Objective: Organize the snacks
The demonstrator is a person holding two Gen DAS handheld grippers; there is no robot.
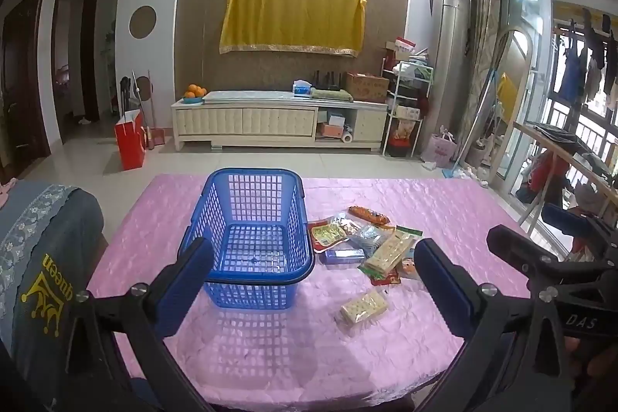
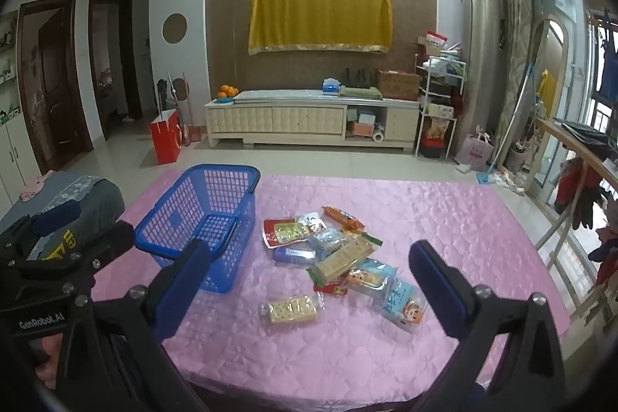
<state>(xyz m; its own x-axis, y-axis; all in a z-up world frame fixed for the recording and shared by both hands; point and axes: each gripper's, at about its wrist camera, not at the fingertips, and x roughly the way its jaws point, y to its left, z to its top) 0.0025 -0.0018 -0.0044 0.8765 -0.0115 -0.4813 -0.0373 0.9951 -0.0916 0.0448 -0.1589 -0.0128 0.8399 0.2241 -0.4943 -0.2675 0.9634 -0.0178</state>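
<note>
An empty blue plastic basket (image 1: 251, 207) (image 2: 201, 215) stands on the pink tablecloth (image 1: 444, 211) (image 2: 444, 219). To its right lies a loose pile of snack packets (image 1: 359, 242) (image 2: 332, 250), with a clear cracker pack (image 1: 363, 307) (image 2: 291, 309) lying alone nearer me. My left gripper (image 1: 313, 265) hovers open in front of the basket, nothing between its fingers. My right gripper (image 2: 309, 267) hovers open before the snack pile, also holding nothing. Each gripper shows at the edge of the other's view.
A dark cushioned seat with a lace cover (image 1: 42, 250) (image 2: 77, 199) stands left of the table. Beyond the table are tiled floor, a red bag (image 1: 129, 141), a TV cabinet (image 1: 278, 120) and a wooden rack (image 1: 560, 157) at the right.
</note>
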